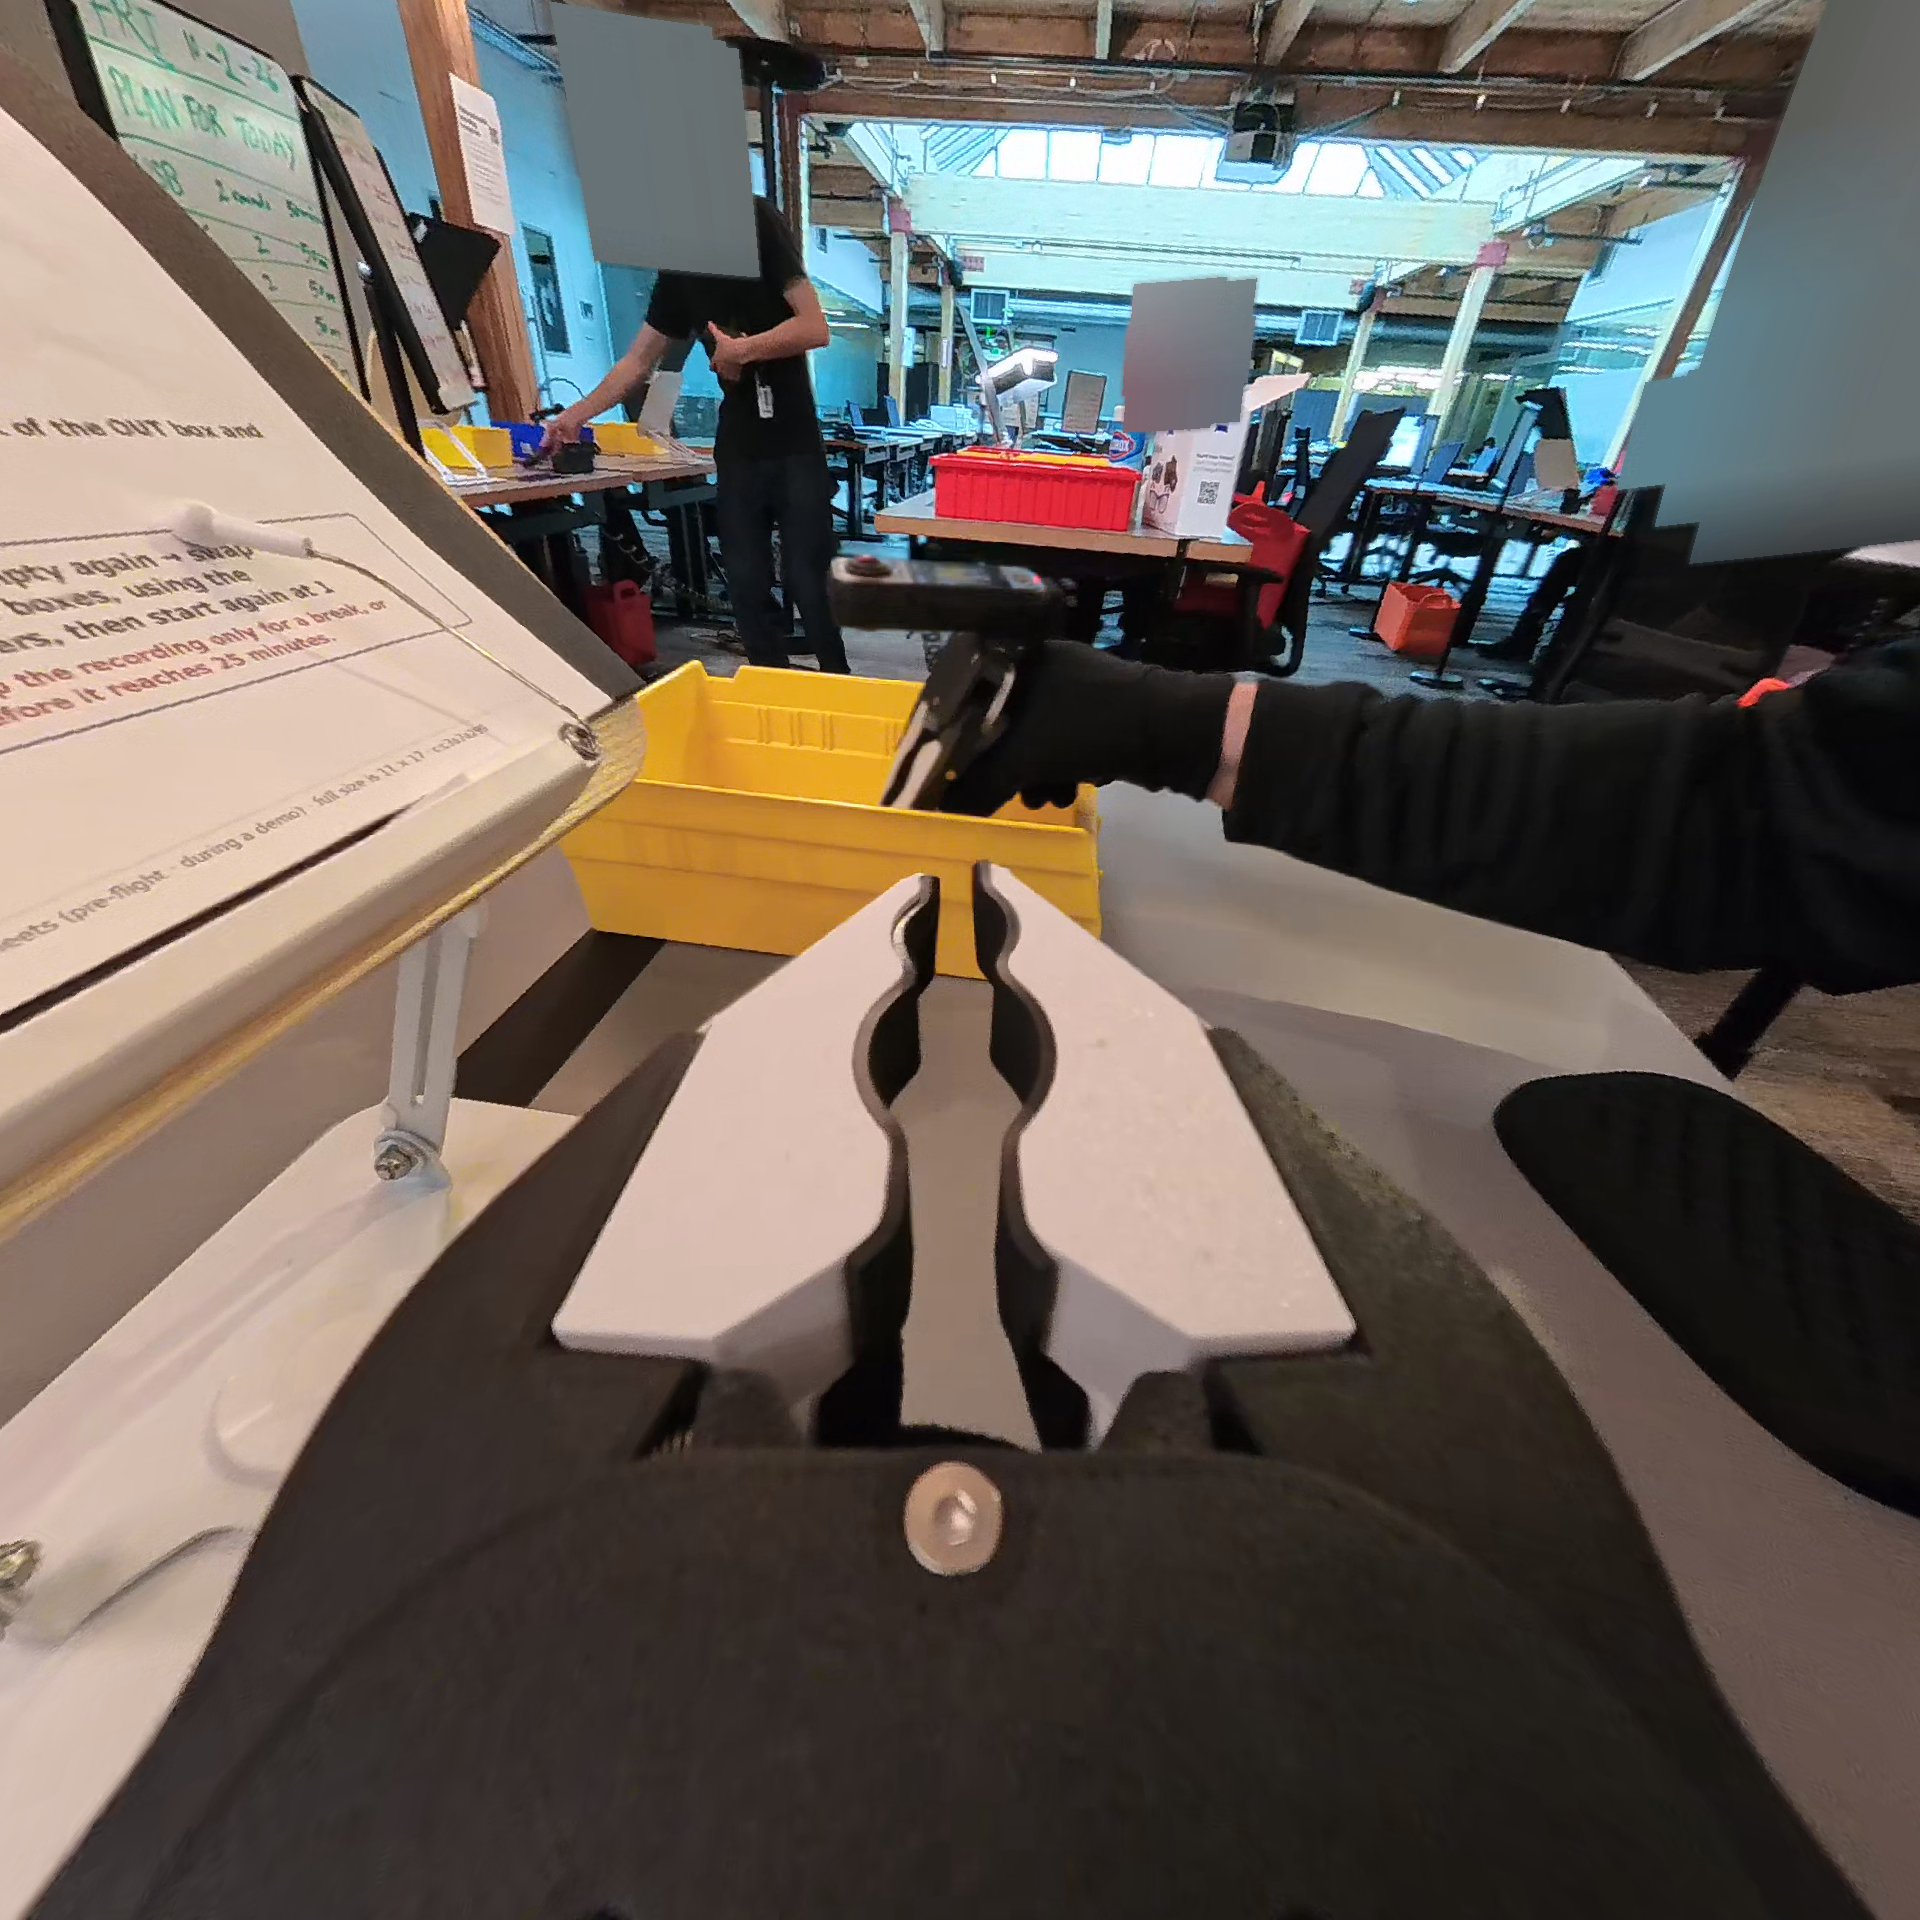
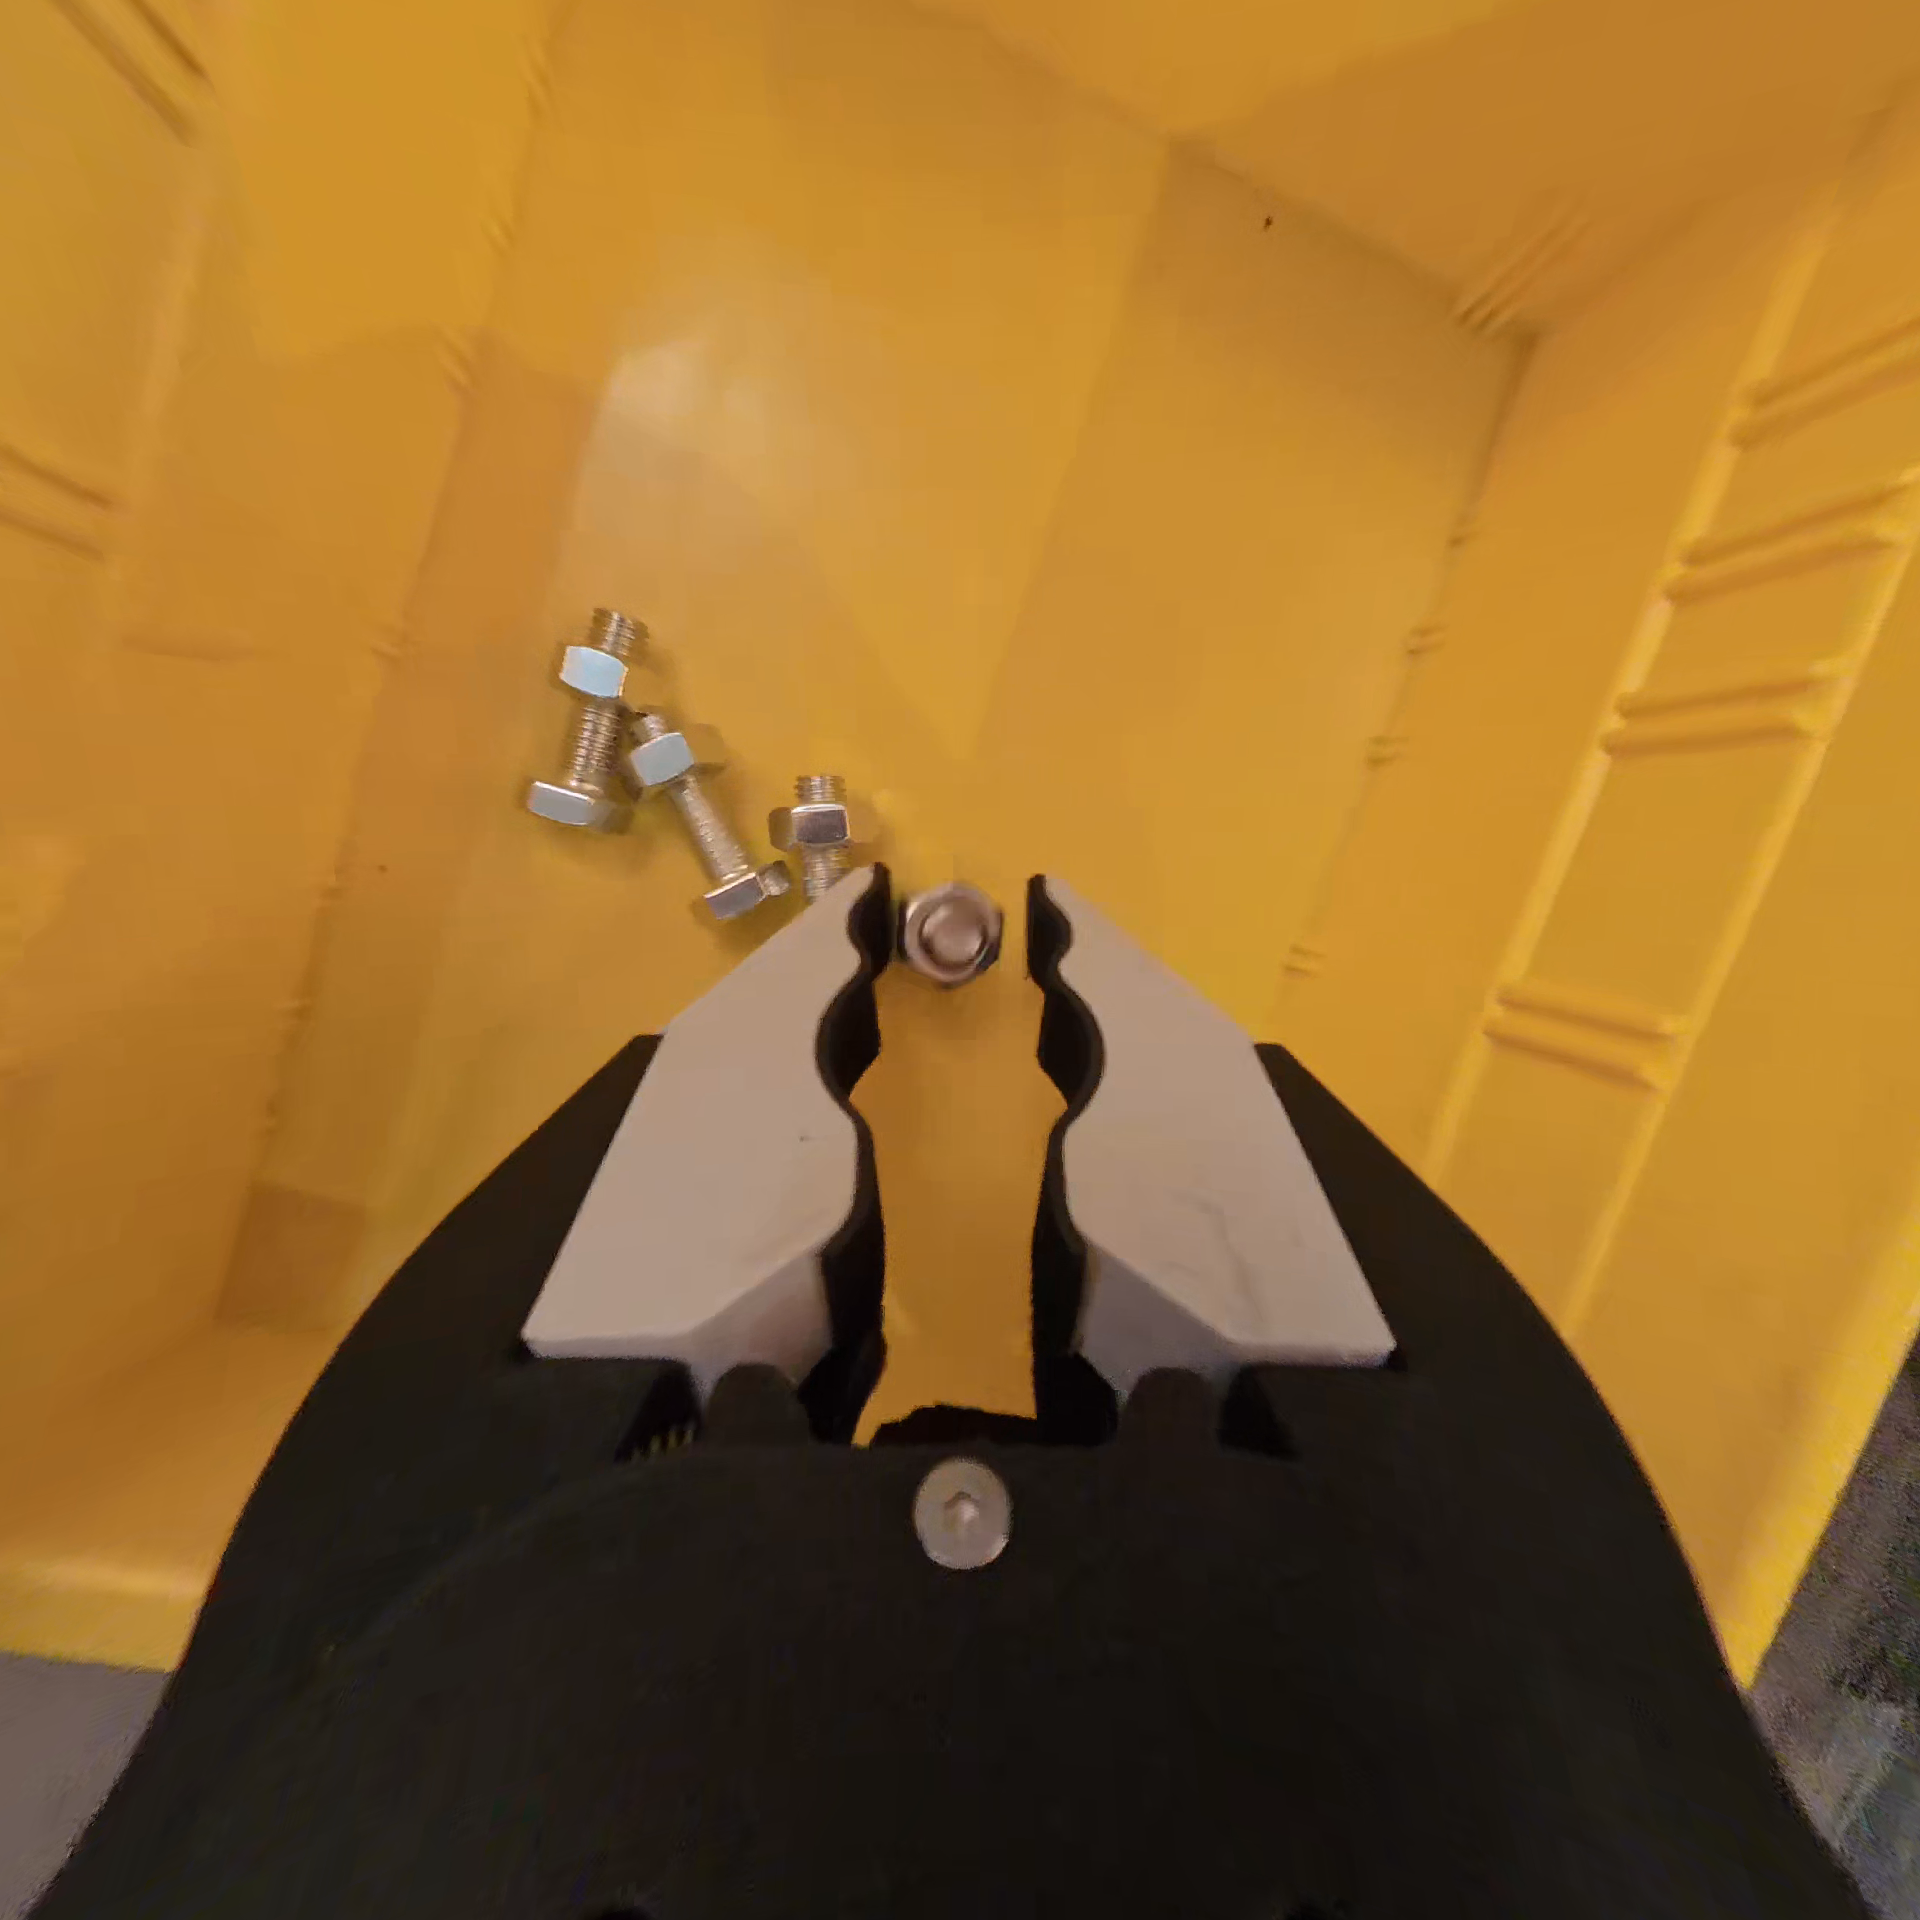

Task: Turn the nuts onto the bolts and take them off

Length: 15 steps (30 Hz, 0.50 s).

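My right gripper (image 2: 958, 883) is open and reaches down into a yellow bin (image 2: 935, 468). A steel bolt with a nut on it (image 2: 948, 932) stands end-on between its fingertips, close to the left finger; I cannot tell if they touch. Three more bolts with nuts on them (image 2: 665, 790) lie on the bin floor just left of the tips. My left gripper (image 1: 956, 883) is shut with a thin slit between the fingers and holds nothing. It hovers over the grey table in front of the bin (image 1: 831, 862). The right gripper (image 1: 920, 764) shows there in a black-gloved hand, dipping into the bin.
A tilted document stand with a printed sheet (image 1: 260, 675) fills the left, on a white base (image 1: 312, 1247). A black curved pad (image 1: 1714, 1247) lies at the right. A person (image 1: 769, 416) stands at a far table; a red bin (image 1: 1034, 488) sits on another. My right fingertips sit around 40 cm from my left ones.
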Motion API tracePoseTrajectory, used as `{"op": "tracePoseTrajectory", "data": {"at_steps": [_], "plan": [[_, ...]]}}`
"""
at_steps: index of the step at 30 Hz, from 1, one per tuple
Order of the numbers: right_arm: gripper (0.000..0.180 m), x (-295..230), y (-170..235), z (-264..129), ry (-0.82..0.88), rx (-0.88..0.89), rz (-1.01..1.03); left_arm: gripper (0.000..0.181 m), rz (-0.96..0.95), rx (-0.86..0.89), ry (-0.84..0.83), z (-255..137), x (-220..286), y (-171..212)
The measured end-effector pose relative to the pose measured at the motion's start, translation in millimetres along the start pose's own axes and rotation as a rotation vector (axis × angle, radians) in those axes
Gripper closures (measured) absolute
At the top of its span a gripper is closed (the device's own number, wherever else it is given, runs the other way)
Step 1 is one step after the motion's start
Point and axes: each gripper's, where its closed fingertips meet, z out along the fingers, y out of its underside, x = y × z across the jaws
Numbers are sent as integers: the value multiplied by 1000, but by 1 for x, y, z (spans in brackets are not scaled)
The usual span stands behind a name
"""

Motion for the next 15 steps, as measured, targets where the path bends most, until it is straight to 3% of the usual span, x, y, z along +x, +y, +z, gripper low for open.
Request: {"op": "tracePoseTrajectory", "data": {"at_steps": [8,12,15], "plan": [[143,5,-18,-68,50,221,-15,163,0,-16,39,6,23,-26],[132,15,-6,-115,126,308,-24,155,62,-20,-36,-2,20,-49],[125,32,17,-130,163,324,17,147,98,-66,-122,-14,8,-62]]}}
